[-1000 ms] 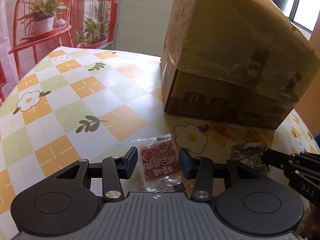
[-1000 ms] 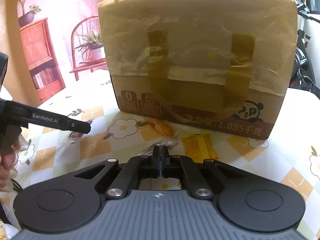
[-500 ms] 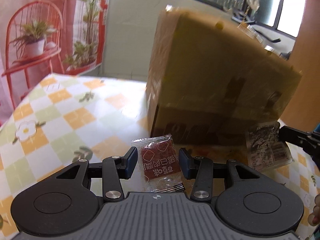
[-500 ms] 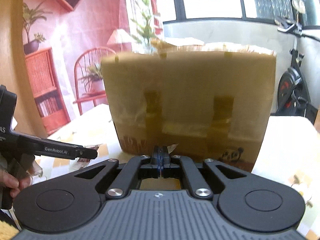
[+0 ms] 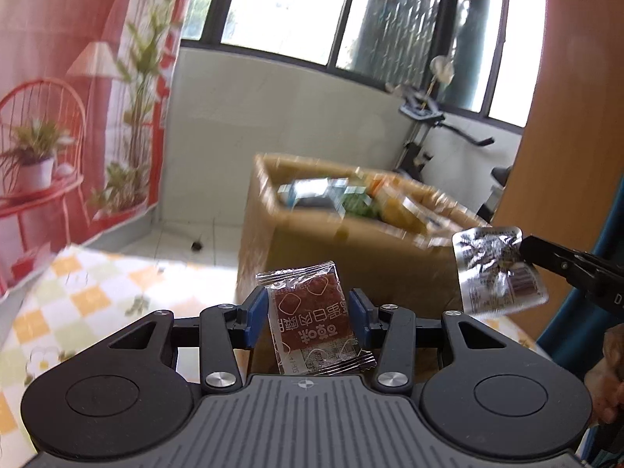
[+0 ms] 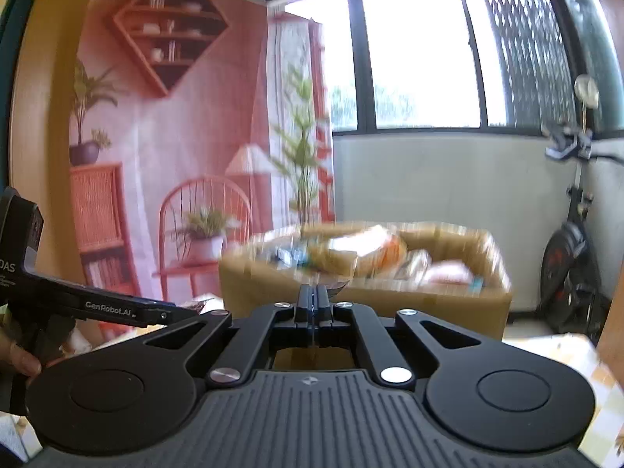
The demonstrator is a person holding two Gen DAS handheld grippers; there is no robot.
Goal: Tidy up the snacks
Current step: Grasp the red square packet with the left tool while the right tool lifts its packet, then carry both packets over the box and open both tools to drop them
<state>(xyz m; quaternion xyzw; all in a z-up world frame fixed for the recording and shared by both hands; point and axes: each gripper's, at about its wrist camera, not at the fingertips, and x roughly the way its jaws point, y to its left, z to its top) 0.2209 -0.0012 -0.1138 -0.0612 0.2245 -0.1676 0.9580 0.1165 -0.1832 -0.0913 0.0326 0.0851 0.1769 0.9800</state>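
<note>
The left gripper [image 5: 309, 316] has its blue pads pressed on either side of a red snack packet [image 5: 313, 323], clear-wrapped with white print, which stands upright between them. The right gripper [image 6: 312, 299] has its jaws squeezed tight together on the edge of a silver foil packet [image 5: 497, 273]; from its own camera only a sliver of that packet shows past the tips, but from the left wrist view the crinkled foil hangs plainly off the end of the fingers [image 5: 546, 258]. A hand [image 6: 19, 355] shows at the left gripper's handle.

Both packets are held up in the air in front of the cardboard box [image 5: 343, 257], which stands on the checked tablecloth [image 5: 78, 292] with its top open and many bright wrappers inside.

A second ago both grippers were low at the table, facing the taped side of the box, with the foil packet lying on the cloth. Now both have come up enough to look over the rim into the box, each grip unchanged, and the foil packet has left the table
</note>
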